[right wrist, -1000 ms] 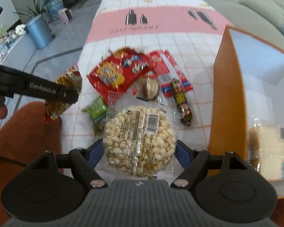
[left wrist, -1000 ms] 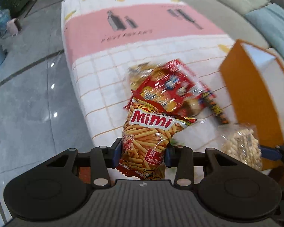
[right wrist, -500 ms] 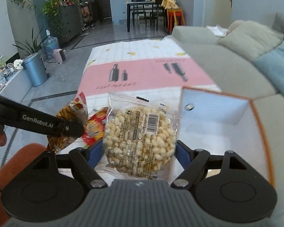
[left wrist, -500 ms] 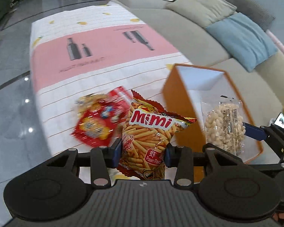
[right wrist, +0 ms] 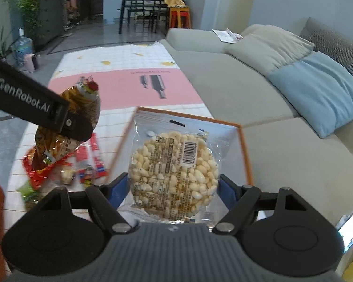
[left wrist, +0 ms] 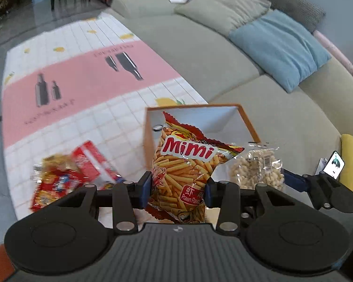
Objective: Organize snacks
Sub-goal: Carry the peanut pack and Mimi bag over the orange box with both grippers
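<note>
My left gripper [left wrist: 177,191] is shut on a red and orange Mimi prawn snack bag [left wrist: 188,166], held upright in front of the open orange box [left wrist: 248,122]. My right gripper [right wrist: 173,188] is shut on a clear pack of puffed rice cake [right wrist: 174,174], held over the white inside of the orange box [right wrist: 243,145]. The left wrist view shows the rice cake pack [left wrist: 258,166] at the right, beside the Mimi bag. The right wrist view shows the Mimi bag [right wrist: 68,127] at the left, partly behind the left gripper's black arm.
Several loose snack packs [left wrist: 66,176] lie on the pink and white tablecloth [left wrist: 82,87], left of the box. A grey sofa [left wrist: 211,54] with grey and blue cushions [left wrist: 280,47] runs along the right. A phone [left wrist: 333,164] stands by a yellow cushion.
Both grippers rose and swung right from the snack pile toward the orange box, each keeping its pack. The box's open inside now sits behind both packs.
</note>
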A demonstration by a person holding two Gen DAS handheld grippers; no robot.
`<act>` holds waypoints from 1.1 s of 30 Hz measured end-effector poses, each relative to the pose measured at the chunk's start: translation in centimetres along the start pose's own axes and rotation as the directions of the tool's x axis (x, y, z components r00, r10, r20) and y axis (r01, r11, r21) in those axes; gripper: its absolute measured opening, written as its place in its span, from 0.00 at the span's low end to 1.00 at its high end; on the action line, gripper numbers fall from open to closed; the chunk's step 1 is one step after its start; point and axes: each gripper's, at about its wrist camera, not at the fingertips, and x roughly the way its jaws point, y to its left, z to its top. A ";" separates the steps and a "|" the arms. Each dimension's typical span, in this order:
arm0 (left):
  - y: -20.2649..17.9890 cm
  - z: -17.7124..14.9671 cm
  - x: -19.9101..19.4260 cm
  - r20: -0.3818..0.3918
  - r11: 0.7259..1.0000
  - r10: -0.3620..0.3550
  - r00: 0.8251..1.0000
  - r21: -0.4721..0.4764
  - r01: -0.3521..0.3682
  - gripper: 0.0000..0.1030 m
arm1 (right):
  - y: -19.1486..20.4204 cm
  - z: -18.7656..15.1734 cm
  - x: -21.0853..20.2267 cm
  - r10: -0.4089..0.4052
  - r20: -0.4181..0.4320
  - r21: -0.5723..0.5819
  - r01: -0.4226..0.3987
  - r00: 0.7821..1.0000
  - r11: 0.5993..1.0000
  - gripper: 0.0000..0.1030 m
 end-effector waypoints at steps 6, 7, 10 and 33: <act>-2.0 1.5 4.3 -0.089 0.998 0.055 0.994 0.016 -0.054 0.47 | -2.7 0.4 4.1 0.004 -0.094 -0.005 -0.005 0.996 1.000 0.75; -2.2 1.7 5.0 -0.104 0.998 0.062 0.993 0.015 -0.060 0.47 | -3.0 0.4 4.9 0.008 -0.112 -0.007 -0.009 0.994 1.000 0.75; -2.7 2.2 6.8 -0.146 0.996 0.084 0.986 0.012 -0.083 0.47 | -3.4 0.4 6.5 0.023 -0.149 -0.017 -0.026 0.989 1.000 0.75; -4.7 2.3 11.4 -0.212 0.988 0.120 0.970 0.125 -0.095 0.47 | -4.2 -0.9 11.1 0.081 -0.235 -0.014 -0.086 0.969 0.996 0.75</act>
